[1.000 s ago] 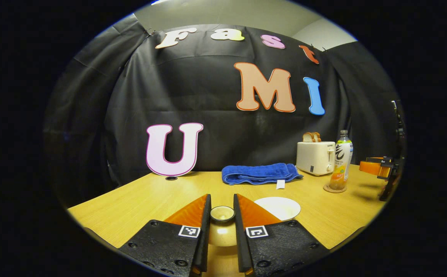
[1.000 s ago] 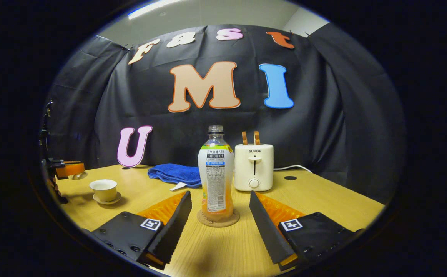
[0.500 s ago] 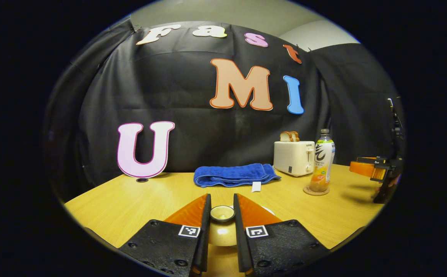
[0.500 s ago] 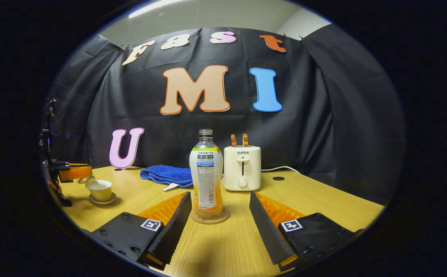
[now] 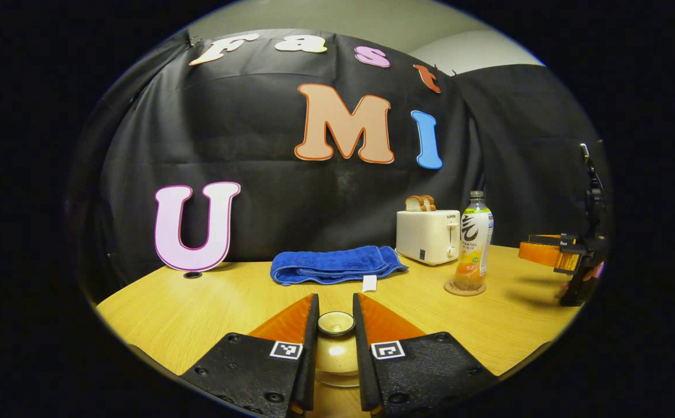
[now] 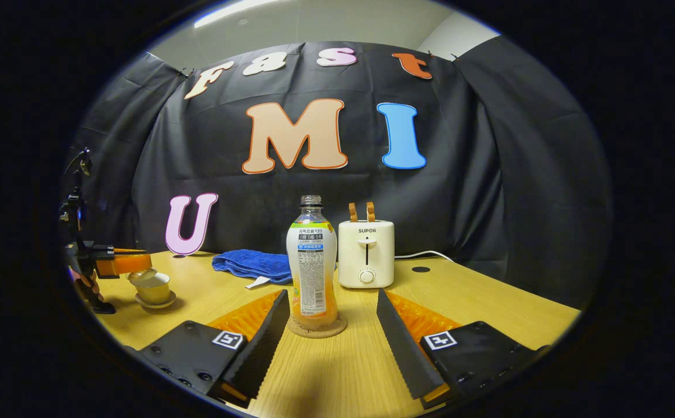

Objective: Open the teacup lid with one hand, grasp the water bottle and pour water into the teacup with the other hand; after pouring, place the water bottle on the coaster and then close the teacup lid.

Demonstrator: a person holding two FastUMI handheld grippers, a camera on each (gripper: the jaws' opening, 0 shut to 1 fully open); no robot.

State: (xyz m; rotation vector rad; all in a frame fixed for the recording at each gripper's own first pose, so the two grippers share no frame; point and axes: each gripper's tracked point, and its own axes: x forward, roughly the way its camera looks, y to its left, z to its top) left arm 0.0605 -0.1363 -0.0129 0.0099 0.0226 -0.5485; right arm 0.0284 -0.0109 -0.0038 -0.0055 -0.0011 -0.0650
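Observation:
My left gripper [image 5: 335,302] is shut on the round knob of the beige teacup lid [image 5: 335,354], which sits between its fingers. In the right gripper view that lid [image 6: 140,274] hangs just over the beige teacup [image 6: 155,288] on its saucer [image 6: 155,302]; whether they touch I cannot tell. The water bottle [image 6: 312,267], uncapped with a little orange liquid, stands upright on the cork coaster [image 6: 317,328]. My right gripper [image 6: 331,297] is open, one finger on each side of the bottle's base, apart from it.
A white toaster [image 6: 366,253] with bread slices stands behind the bottle, its cable running right. A folded blue towel [image 5: 334,265] lies at the back of the wooden table [image 5: 198,313]. The black cloth wall closes the far side.
My left gripper has carried the lid sideways until it hangs over the teacup. The right gripper drew back a little from the bottle, then held still.

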